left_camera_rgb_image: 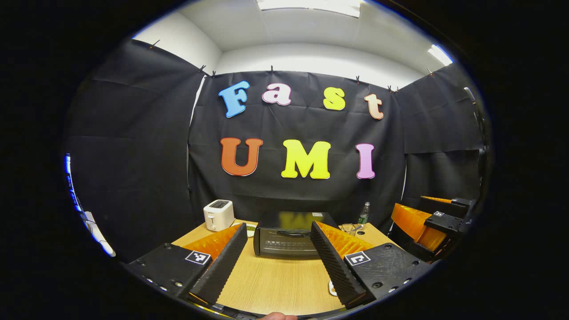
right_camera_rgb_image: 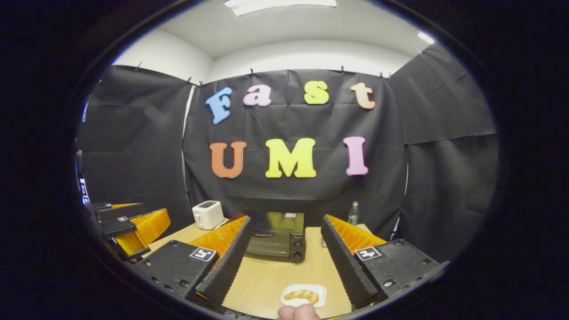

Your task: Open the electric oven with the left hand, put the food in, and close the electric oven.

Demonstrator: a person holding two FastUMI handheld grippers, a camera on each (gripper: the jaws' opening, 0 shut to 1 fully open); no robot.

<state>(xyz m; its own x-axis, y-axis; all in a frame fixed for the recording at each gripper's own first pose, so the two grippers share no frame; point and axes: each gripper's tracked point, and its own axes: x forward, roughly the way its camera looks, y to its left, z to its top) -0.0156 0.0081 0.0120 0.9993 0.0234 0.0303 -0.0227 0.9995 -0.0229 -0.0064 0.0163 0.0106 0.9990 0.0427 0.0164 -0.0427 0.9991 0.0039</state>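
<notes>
A black electric oven [left_camera_rgb_image: 286, 238] stands on the wooden table [left_camera_rgb_image: 275, 280] with its door closed, straight ahead of my left gripper [left_camera_rgb_image: 278, 258], which is open and holds nothing. In the right gripper view the oven [right_camera_rgb_image: 275, 242] sits at the table's back, and a golden pastry [right_camera_rgb_image: 302, 295] lies on a small white plate [right_camera_rgb_image: 321, 293] near the front edge. My right gripper [right_camera_rgb_image: 284, 262] is open above the table, with the plate just below and between its fingers. The right gripper [left_camera_rgb_image: 438, 222] also shows at the far right of the left gripper view, and the left gripper [right_camera_rgb_image: 129, 229] at the left of the right gripper view.
A white toaster [left_camera_rgb_image: 218, 214] stands at the table's back left. A plastic bottle [left_camera_rgb_image: 363, 214] stands at the back right behind the oven, with a wire rack [left_camera_rgb_image: 351, 229] beside it. A fingertip [right_camera_rgb_image: 298, 312] shows at the bottom edge. Black cloth walls close in the table.
</notes>
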